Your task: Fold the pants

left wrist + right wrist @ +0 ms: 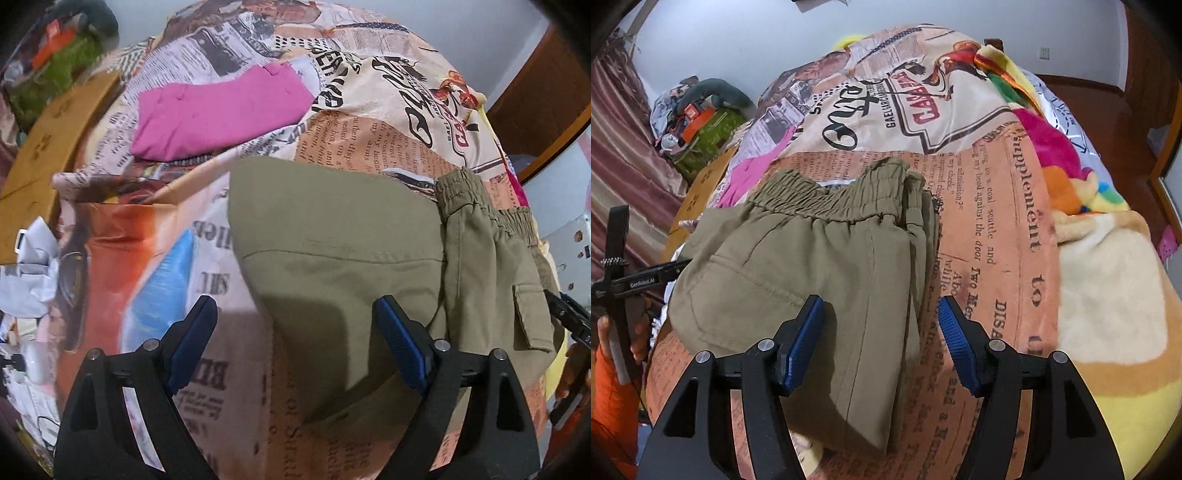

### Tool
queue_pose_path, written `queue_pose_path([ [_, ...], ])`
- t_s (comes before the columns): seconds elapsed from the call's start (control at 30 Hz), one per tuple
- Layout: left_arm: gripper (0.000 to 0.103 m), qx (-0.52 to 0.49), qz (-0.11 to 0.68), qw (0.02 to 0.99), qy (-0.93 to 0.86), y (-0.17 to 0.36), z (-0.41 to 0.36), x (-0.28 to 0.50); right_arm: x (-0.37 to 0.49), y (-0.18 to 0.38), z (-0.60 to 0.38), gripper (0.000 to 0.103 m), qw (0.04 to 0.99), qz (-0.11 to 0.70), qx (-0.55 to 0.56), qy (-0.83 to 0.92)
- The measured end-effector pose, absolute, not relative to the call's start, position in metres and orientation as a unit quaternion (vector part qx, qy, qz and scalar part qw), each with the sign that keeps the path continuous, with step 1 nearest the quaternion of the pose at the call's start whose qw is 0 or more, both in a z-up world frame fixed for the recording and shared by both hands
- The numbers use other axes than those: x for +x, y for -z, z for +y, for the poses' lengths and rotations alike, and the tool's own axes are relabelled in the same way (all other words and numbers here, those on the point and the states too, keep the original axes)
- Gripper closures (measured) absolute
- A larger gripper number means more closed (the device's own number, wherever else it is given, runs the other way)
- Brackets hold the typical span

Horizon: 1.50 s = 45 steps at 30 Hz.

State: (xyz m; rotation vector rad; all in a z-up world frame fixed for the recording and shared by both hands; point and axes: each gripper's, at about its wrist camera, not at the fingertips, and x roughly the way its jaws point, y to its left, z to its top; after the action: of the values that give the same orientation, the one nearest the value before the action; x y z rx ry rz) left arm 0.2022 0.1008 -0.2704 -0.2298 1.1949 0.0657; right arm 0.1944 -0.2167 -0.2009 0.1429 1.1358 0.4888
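Olive pants [351, 240] lie folded on the newspaper-print bed cover [369, 122], with the elastic waistband [461, 192] at the far right. My left gripper [295, 306] hovers open over their near left edge, one finger over the cover and one over the cloth. In the right wrist view the pants [812, 258] show their waistband [831, 199] at the far end. My right gripper [881, 301] is open above their right folded edge, and its pads press on nothing. The left gripper [617, 284] appears at the left, held by a hand in an orange sleeve.
A folded pink garment [221, 114] lies farther back on the bed. A cardboard box [44, 147] and a pile of bags [55, 62] stand at the left. A colourful fleece blanket [1089, 221] covers the bed's right side. Dark wooden furniture [546, 92] stands behind.
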Motion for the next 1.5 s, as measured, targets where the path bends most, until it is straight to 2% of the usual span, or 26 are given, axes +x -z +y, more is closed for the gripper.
queue_pose_path([
  [0.17, 0.014, -0.104, 0.564, 0.819, -0.025, 0.273, 0.098, 0.215, 0.209, 0.212, -0.221, 0.031, 0.801, 0.543, 0.077, -0.24],
  [0.73, 0.014, -0.111, 0.574, 0.811, 0.03, 0.284, 0.088, 0.258, 0.258, 0.239, -0.226, 0.028, 0.747, 0.582, 0.139, -0.289],
  [0.83, 0.023, -0.125, 0.573, 0.809, 0.044, 0.286, 0.086, 0.261, 0.26, 0.242, -0.225, 0.035, 0.746, 0.58, 0.146, -0.293],
  [0.9, 0.034, -0.121, 0.569, 0.812, 0.053, 0.284, 0.082, 0.262, 0.259, 0.24, -0.224, 0.042, 0.75, 0.575, 0.141, -0.295],
  [0.97, 0.053, -0.116, 0.563, 0.816, 0.061, 0.28, 0.077, 0.262, 0.258, 0.239, -0.224, 0.048, 0.753, 0.572, 0.142, -0.294],
  [1.17, 0.084, -0.049, 0.546, 0.835, 0.031, 0.268, 0.057, 0.262, 0.252, 0.223, -0.218, 0.081, 0.784, 0.541, 0.11, -0.283],
  [1.23, 0.09, -0.043, 0.543, 0.838, 0.029, 0.265, 0.057, 0.26, 0.25, 0.216, -0.215, 0.087, 0.795, 0.529, 0.097, -0.281],
  [1.33, 0.095, -0.037, 0.529, 0.847, 0.027, 0.252, 0.056, 0.256, 0.245, 0.203, -0.208, 0.09, 0.811, 0.509, 0.069, -0.282],
  [1.5, 0.096, -0.043, 0.512, 0.857, 0.03, 0.231, 0.058, 0.247, 0.234, 0.177, -0.199, 0.092, 0.832, 0.469, 0.044, -0.294],
])
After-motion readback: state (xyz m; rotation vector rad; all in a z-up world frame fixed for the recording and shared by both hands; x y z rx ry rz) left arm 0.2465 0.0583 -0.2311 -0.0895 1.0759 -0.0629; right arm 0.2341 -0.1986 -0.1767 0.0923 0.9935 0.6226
